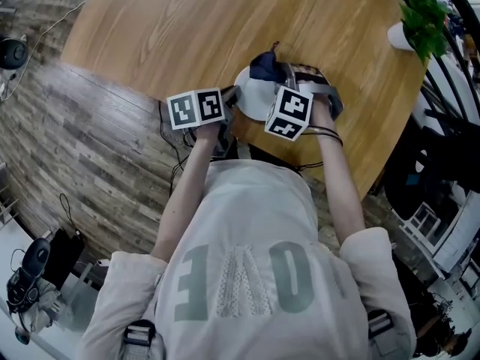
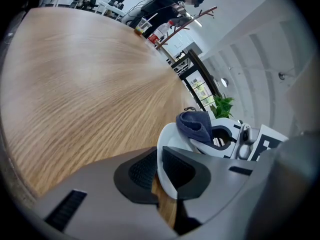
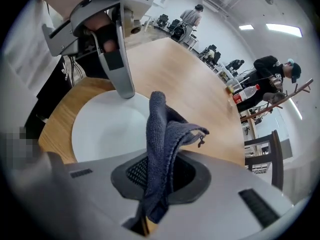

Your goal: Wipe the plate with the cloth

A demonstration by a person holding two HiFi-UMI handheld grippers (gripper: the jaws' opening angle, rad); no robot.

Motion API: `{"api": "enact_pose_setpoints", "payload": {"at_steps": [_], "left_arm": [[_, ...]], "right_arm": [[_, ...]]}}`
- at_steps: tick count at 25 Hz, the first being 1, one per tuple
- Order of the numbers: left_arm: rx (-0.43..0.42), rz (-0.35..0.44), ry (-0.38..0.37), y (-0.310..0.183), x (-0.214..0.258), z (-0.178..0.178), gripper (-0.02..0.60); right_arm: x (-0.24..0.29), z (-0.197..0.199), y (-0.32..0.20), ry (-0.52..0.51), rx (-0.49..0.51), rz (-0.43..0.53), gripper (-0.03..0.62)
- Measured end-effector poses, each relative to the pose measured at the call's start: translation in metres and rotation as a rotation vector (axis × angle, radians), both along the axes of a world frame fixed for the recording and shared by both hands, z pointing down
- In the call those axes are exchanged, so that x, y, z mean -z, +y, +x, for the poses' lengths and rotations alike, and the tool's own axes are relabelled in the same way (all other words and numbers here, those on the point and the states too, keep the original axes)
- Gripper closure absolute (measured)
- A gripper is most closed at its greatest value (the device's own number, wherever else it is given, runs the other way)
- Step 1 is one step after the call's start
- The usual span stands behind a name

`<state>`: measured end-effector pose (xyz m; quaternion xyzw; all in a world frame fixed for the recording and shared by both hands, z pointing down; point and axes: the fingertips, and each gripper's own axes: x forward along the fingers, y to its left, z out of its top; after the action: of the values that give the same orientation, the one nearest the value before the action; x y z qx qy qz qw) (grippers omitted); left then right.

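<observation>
- A person leans over a round wooden desk (image 1: pixel 225 28) and holds a gripper in each hand
- A white plate (image 3: pixel 105 129) lies on the desk, near the edge closest to the person
- The left gripper (image 2: pixel 157 171) has its jaws closed tight on the rim of the plate
- The rim sits right between its two dark pads (image 2: pixel 142 170)
- The right gripper (image 3: pixel 157 176) has its jaws pinched on a dark blue cloth (image 3: pixel 160 129)
- The cloth is bunched up in a fold and sticks out past the jaws
- A small loop hangs off one corner of the cloth
- In the head view the cloth is over the far side of the plate, away from the person
- I cannot tell if the cloth touches the plate
- The middle of the plate is bare and white
- The two grippers are close together, one on each side of the plate
- A green plant (image 1: pixel 424 13) in a white pot stands at the far right edge of the desk, well apart from the plate
- Other people stand by other desks far back in the room
</observation>
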<state>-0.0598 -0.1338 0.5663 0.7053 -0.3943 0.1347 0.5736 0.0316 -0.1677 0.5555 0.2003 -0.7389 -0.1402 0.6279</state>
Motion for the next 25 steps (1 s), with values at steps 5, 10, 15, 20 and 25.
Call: {"api": "enact_pose_setpoints", "payload": {"at_steps": [5, 10, 15, 20, 25], "left_arm": [[0.001, 0.002, -0.003, 0.001, 0.0, 0.001, 0.543], [0.003, 0.006, -0.007, 0.001, 0.0, 0.0, 0.543], [0.002, 0.004, -0.006, 0.001, 0.001, 0.0, 0.543], [0.004, 0.011, -0.014, 0.001, 0.001, 0.001, 0.543], [0.006, 0.009, -0.012, 0.002, 0.001, 0.0, 0.542]], "right_arm": [[-0.001, 0.0, 0.011, 0.032, 0.023, -0.009, 0.537], [-0.008, -0.003, 0.043, 0.052, 0.055, -0.076, 0.537], [-0.009, -0.008, 0.084, 0.057, 0.097, -0.183, 0.537], [-0.006, -0.01, 0.114, 0.042, 0.115, -0.252, 0.537], [-0.003, -0.012, 0.125, 0.023, 0.108, -0.292, 0.537]]}}
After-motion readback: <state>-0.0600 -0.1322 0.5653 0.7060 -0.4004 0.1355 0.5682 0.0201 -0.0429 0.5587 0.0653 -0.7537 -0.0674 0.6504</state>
